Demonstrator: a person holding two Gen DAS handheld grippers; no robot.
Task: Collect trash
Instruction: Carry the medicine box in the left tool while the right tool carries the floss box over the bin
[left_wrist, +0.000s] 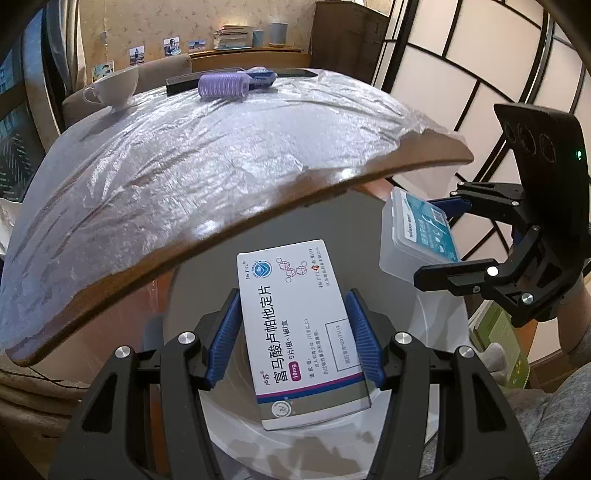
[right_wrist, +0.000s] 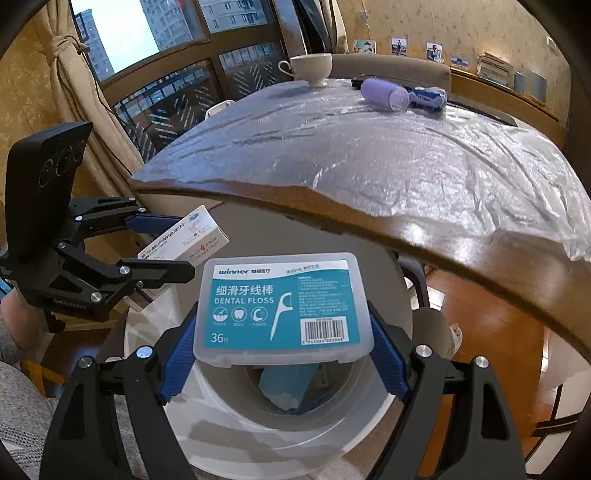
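Note:
My left gripper (left_wrist: 294, 306) is shut on a white medicine box (left_wrist: 295, 332), its blue pads pressing both long sides. Below it is the round white trash bin (left_wrist: 436, 321), which stands under the table's front edge. To the right, my right gripper (left_wrist: 428, 240) is shut on a clear plastic dental floss box (left_wrist: 417, 236). In the right wrist view the floss box (right_wrist: 280, 306) sits crosswise in my right gripper (right_wrist: 281, 314), right over the bin's mouth (right_wrist: 258, 435). A blue packet (right_wrist: 284, 384) lies inside. My left gripper (right_wrist: 177, 245) holds the medicine box (right_wrist: 184, 240) at the left.
The wooden table (left_wrist: 258, 218) carries a crinkled plastic sheet, with a white cup (right_wrist: 310, 66), a purple roller (right_wrist: 384, 92) and a blue packet (right_wrist: 428, 96) at its far end. A chair stands behind it. A gloved hand (left_wrist: 495, 354) is at the right.

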